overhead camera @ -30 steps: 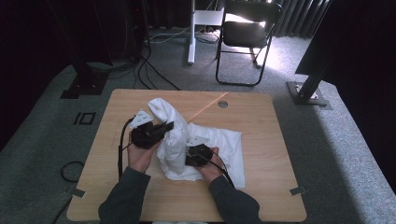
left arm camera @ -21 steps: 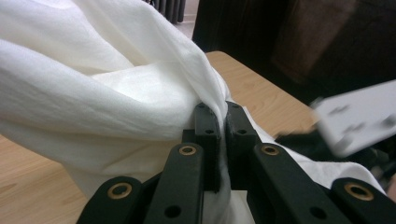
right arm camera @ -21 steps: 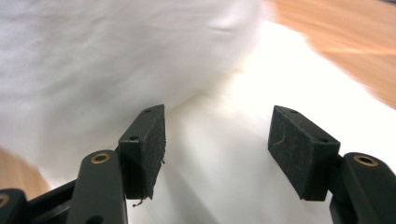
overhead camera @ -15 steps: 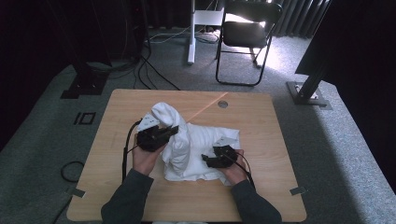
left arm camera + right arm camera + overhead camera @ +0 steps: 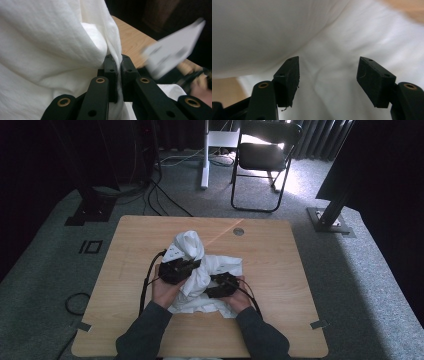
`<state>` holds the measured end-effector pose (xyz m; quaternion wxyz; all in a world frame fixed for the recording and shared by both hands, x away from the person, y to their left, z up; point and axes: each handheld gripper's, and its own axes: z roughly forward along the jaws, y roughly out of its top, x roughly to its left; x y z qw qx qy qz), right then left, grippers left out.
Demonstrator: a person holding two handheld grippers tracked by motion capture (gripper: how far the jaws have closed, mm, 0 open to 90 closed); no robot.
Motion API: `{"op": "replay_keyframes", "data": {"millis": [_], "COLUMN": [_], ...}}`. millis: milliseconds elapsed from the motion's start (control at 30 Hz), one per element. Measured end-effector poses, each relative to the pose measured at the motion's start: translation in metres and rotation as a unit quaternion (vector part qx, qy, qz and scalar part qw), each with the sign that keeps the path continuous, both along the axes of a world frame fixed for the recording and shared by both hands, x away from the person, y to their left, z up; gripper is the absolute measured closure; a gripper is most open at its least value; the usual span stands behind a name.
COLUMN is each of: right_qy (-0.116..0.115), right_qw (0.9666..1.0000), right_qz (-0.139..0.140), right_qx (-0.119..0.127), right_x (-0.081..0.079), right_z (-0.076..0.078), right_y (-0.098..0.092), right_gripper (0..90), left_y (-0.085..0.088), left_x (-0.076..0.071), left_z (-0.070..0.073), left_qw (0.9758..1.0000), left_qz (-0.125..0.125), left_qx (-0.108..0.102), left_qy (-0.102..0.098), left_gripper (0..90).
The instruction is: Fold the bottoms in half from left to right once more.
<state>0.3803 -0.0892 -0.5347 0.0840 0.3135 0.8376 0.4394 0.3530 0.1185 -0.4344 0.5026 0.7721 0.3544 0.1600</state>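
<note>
On a wooden tabletop [image 5: 125, 270], the left hand-held gripper [image 5: 116, 65] is pinching a fold of white cloth [image 5: 200, 265], while the right hand-held gripper [image 5: 328, 80] is hovering with jaws spread over the cloth, gripping nothing.

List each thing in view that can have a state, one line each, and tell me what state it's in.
White cloth: bunched up on the table, one fold pinched and lifted.
Left tool: shut on the white cloth.
Right tool: open, jaws apart over the cloth, nothing between the pads.
Folding chair: unfolded, standing on the floor beyond the table.

White cloth [image 5: 202, 270], black grippers, light wood-grain table [image 5: 280, 270], grey speckled carpet [image 5: 370, 285], black chair [image 5: 262, 155]
</note>
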Motion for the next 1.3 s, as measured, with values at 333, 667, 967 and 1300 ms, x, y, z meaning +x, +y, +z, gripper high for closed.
{"op": "replay_keyframes", "data": {"millis": [333,667,967,1300], "right_qy": [0.006,-0.008,-0.038,-0.104], "right_qw": [0.994,0.9851,0.9843,0.9794], "right_qz": [-0.106,-0.169,-0.168,-0.169], "right_qx": [0.025,0.03,0.036,0.038], "right_x": [-0.012,-0.008,-0.013,-0.029], "right_z": [0.005,0.011,0.022,0.058], "right_y": [-0.1,-0.125,-0.126,-0.126], "right_gripper": [34.9,35.5,35.6,36.7], "left_y": [-0.032,-0.071,-0.096,-0.096], "left_x": [0.008,0.007,0.012,0.015], "left_z": [-0.019,-0.059,-0.107,-0.108], "left_qw": [0.9995,0.9962,0.9885,0.9881], "left_qz": [-0.021,-0.06,-0.082,-0.081], "left_qx": [0.015,0.049,0.099,0.094], "left_qy": [0.018,0.041,0.079,0.091], "left_gripper": [86.6,86.4,85.9,84.9]}}
